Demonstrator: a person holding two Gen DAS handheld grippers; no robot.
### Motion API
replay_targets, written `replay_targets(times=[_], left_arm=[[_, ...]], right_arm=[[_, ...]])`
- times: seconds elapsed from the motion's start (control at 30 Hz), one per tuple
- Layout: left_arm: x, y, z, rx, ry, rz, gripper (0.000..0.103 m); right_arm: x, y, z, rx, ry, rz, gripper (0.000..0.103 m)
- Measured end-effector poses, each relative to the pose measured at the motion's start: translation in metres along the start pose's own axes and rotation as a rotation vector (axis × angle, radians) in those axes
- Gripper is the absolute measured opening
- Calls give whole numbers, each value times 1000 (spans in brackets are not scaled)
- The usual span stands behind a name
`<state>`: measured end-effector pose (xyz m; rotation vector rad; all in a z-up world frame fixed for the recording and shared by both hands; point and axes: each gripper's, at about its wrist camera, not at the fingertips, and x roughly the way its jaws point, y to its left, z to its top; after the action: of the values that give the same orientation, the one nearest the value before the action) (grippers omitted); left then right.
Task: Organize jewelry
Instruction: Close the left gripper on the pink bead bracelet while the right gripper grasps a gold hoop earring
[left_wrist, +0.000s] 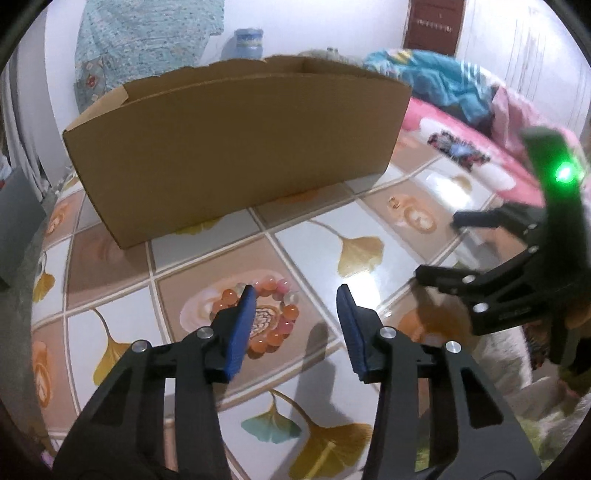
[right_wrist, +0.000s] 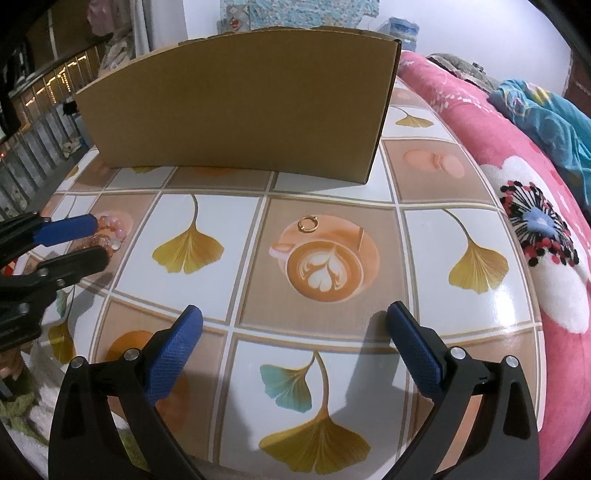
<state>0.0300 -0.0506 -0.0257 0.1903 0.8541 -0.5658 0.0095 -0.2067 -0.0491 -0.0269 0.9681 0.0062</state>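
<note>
A bracelet of pink and orange beads (left_wrist: 280, 321) lies on the tiled tablecloth (left_wrist: 314, 240). My left gripper (left_wrist: 296, 290) hovers low over it with its jaws apart. Its left finger covers the bracelet's left side, and the bracelet's right side shows in the gap, untouched by the pads. The right wrist view shows that gripper (right_wrist: 98, 238) at the far left, over the bracelet (right_wrist: 112, 230). A small gold ring (right_wrist: 307, 224) lies on a printed coffee cup at the table's middle. My right gripper (right_wrist: 295, 308) stands wide open in front of the ring, holding nothing, and it also shows at the right (left_wrist: 437, 247).
An open cardboard box (right_wrist: 240, 110) stands at the back of the table (left_wrist: 236, 147). A pink flowered blanket (right_wrist: 517, 192) and a blue cloth (right_wrist: 546, 122) lie along the table's right edge. The table's left edge (right_wrist: 55, 206) drops off beside the bracelet.
</note>
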Motion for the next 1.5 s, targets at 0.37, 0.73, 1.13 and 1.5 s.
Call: replay_targets(times=[0.37,0.73,1.13,1.5], left_arm=[[13,11,3,-8,27,40,26],[16,19,6,-31,15,5,12],[17,17,8,-10,20,2,12],[19,14,9,2,20,25,11]], right_arm=[[-12,-20,13,55,-57,111,88],[6,-16,47,-195,-86,153,45],[23,-28,54,-388,3,275,28],[21,-31,54,-423,15,339,12]])
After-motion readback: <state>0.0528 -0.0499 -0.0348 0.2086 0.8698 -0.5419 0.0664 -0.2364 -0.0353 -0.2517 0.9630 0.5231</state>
